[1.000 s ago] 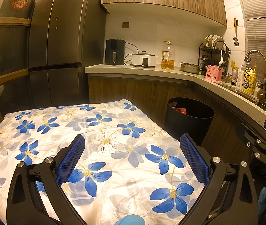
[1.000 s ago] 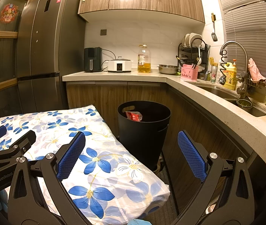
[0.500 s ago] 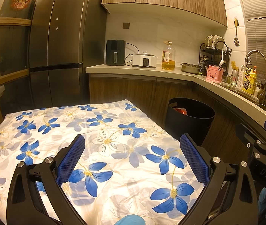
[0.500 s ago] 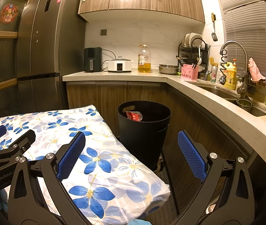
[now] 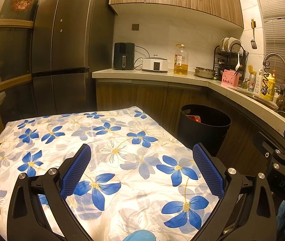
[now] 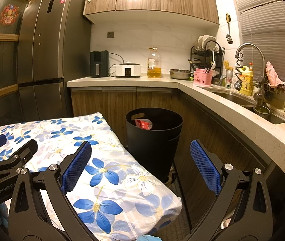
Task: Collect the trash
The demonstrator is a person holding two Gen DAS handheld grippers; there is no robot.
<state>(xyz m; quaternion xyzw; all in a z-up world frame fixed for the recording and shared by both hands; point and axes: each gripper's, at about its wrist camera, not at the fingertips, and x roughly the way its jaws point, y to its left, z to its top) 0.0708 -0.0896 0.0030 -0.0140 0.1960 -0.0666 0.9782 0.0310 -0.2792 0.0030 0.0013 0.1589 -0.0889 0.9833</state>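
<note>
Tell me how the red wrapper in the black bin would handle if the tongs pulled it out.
The red wrapper looks crinkled and glossy, so it is probably thin film: floppy, very light, perhaps slippery against the pads. It sits high in the black bin, seemingly loose, so it would likely lift freely and crumple rather than hold its shape.

**Kitchen layout**

A cloth-covered tabletop (image 6: 110,180) lies near and left; the bin (image 6: 153,140) stands on the floor just right of its far end, a wrapper (image 6: 143,123) inside. Behind runs the counter (image 6: 122,81) (fridge (image 6: 48,60) at far left), the sink (image 6: 240,99) to the right.
</note>
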